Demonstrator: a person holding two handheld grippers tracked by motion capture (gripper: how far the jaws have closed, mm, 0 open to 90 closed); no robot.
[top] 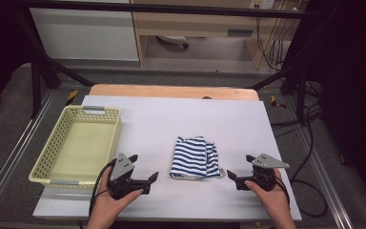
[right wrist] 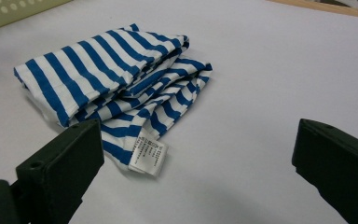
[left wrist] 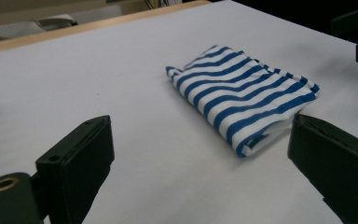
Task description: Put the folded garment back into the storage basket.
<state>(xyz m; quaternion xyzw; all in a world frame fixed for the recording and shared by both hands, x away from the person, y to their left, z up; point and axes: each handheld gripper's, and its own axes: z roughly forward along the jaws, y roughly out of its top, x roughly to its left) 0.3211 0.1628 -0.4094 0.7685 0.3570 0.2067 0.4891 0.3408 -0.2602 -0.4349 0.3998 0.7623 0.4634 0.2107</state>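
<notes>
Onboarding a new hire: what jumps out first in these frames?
The folded blue-and-white striped cloth at mid-table, with a white care label sticking out at its near edge. The left gripper and right gripper flank it, both open and apart from it. A pale yellow basket sits at the left.

Folded garment (top: 194,158): soft woven cloth, striped, matt, with a papery-looking label (right wrist: 148,157). Table (top: 171,119): smooth matt white sheet over wood. Basket (top: 52,148): perforated plastic, slight sheen. My jaws: matt black, probably hard plastic.
</notes>
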